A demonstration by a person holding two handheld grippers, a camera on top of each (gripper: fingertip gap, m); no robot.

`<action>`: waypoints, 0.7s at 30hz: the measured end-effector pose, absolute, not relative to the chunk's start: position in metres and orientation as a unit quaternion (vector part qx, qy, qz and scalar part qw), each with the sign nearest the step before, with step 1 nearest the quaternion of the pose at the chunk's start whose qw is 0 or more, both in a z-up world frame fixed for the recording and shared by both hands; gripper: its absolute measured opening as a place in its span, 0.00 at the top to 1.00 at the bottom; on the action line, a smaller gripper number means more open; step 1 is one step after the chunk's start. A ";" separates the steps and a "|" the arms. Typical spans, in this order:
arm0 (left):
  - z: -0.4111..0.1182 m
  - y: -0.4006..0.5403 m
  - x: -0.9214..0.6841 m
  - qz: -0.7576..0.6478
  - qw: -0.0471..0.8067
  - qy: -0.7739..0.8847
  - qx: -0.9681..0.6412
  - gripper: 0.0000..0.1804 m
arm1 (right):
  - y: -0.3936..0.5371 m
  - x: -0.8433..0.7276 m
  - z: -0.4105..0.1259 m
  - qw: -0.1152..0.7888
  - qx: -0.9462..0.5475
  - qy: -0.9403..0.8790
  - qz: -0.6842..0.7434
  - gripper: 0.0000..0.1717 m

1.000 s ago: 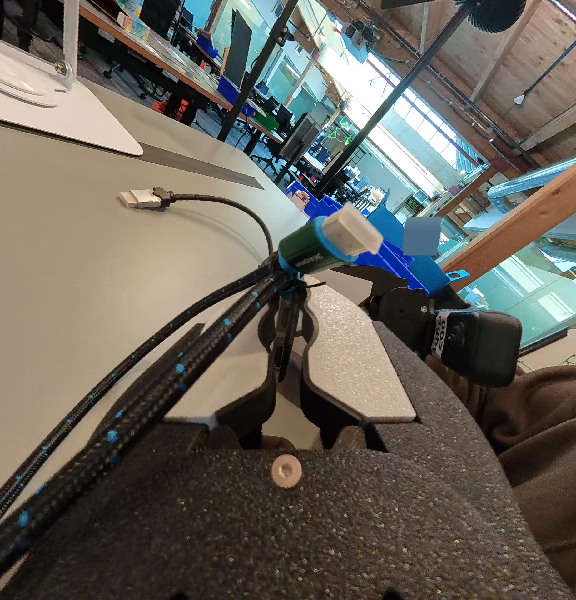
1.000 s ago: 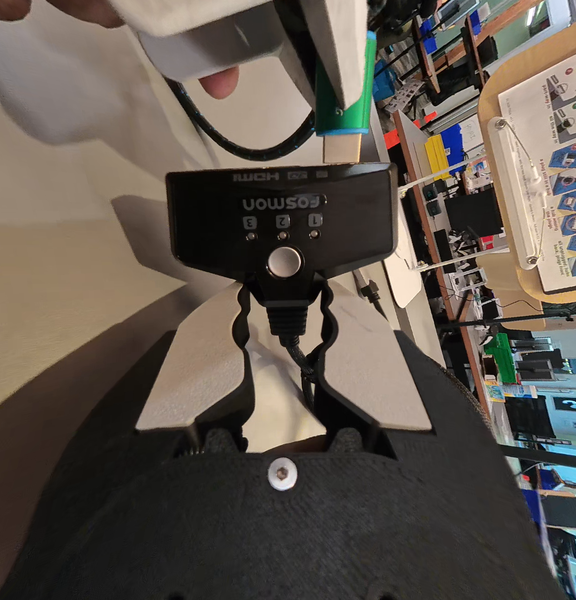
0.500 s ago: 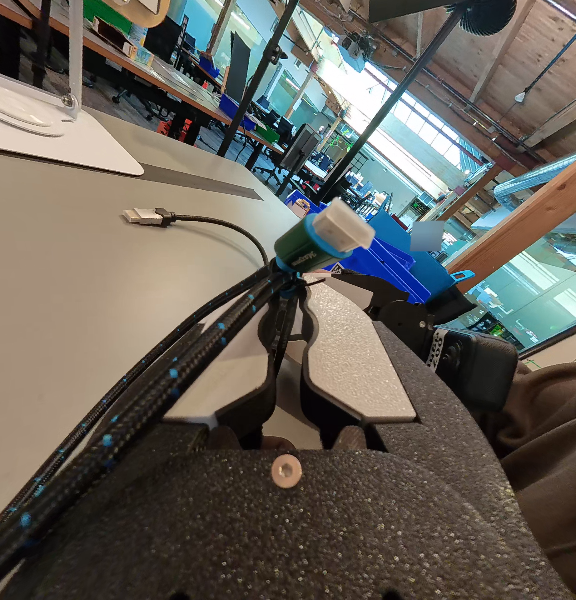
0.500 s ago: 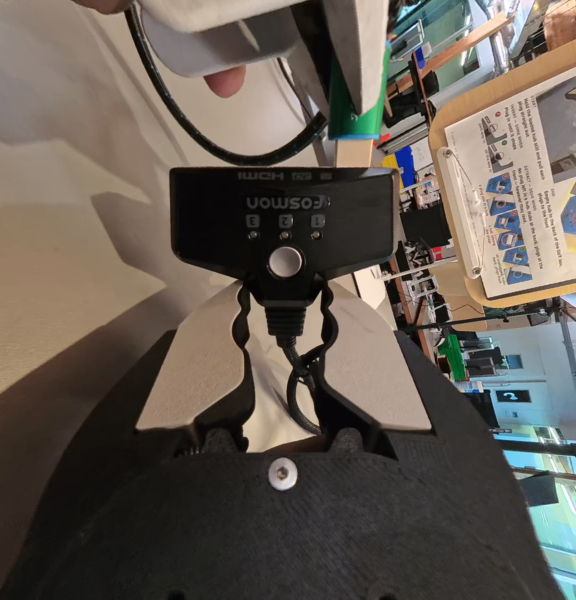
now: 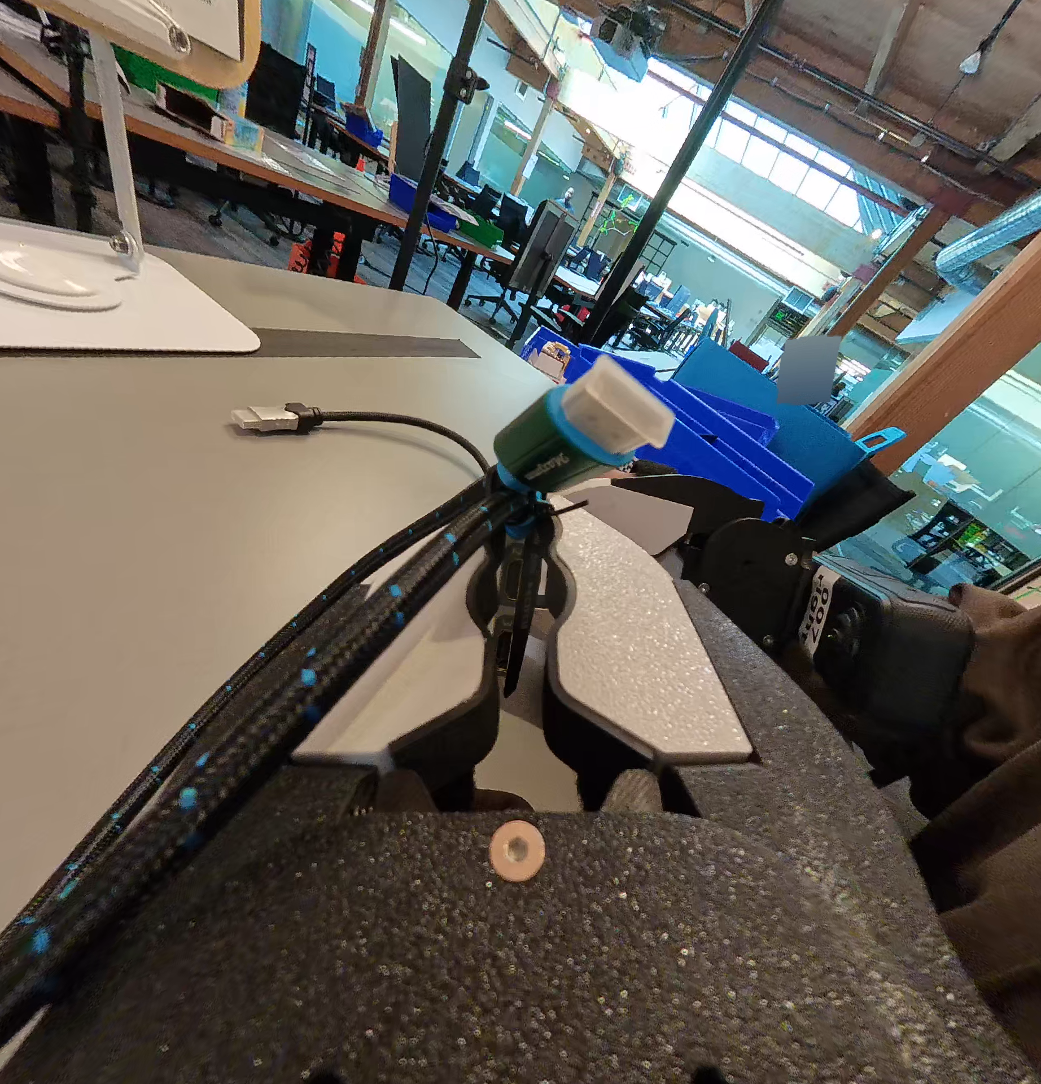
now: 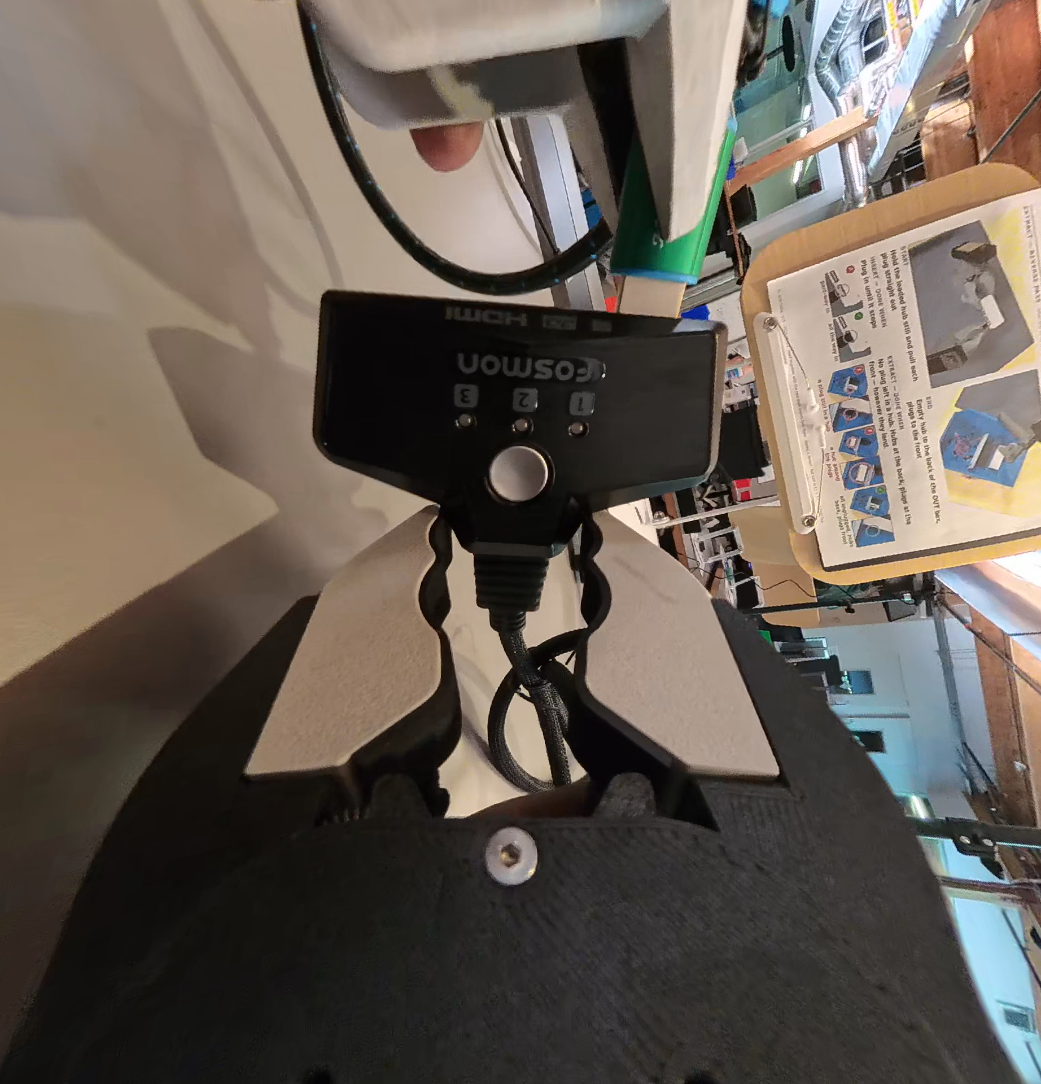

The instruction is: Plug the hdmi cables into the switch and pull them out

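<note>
- Left wrist view, bottom centre: the left gripper (image 5: 521, 528) is clamped on a green plug (image 5: 541, 454) with blue collars, its pale metal tip pointing toward the upper right of the frame. In the right wrist view the same plug shows pinched between that gripper's fingers at the top of the frame.
- A black braided cable with blue flecks (image 5: 307, 657) runs from the plug to the lower left corner, doubled and tied with a black zip tie (image 5: 527, 604) that hangs between the fingers.
- Right wrist view, centre: the right gripper (image 6: 513, 528) is clamped on the narrow neck of a black switch box (image 6: 512, 387), which carries a round silver button and three small lights. The box's own black cable (image 6: 530, 704) loops back between the fingers.
- The green plug's tip (image 6: 650, 299) is just at the box's far edge, upper right of it.
- Farther out on the grey worktop (image 5: 125, 528), a second black cable ends in a silver plug (image 5: 266, 418), left of centre.
- Upper left: a white stand base (image 5: 96, 317).
- Right, beyond the worktop: blue bins (image 5: 729, 422).
</note>
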State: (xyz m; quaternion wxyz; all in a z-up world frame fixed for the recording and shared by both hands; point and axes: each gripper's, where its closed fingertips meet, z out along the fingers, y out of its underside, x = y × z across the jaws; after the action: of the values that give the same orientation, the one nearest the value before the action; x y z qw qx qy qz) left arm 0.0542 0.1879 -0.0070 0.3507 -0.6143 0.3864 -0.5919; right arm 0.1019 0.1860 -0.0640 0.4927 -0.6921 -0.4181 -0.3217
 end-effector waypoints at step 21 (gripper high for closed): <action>-0.012 0.184 0.050 -0.588 0.333 0.400 -0.619 0.94 | 0.183 0.095 -0.066 0.462 -0.684 -0.451 -0.341 0.77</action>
State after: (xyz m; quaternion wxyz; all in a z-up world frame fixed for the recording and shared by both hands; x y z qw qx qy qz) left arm 0.0504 0.1839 -0.0121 0.3331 -0.6192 0.3995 -0.5882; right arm 0.0950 0.1826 -0.0663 0.4622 -0.6836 -0.4505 -0.3407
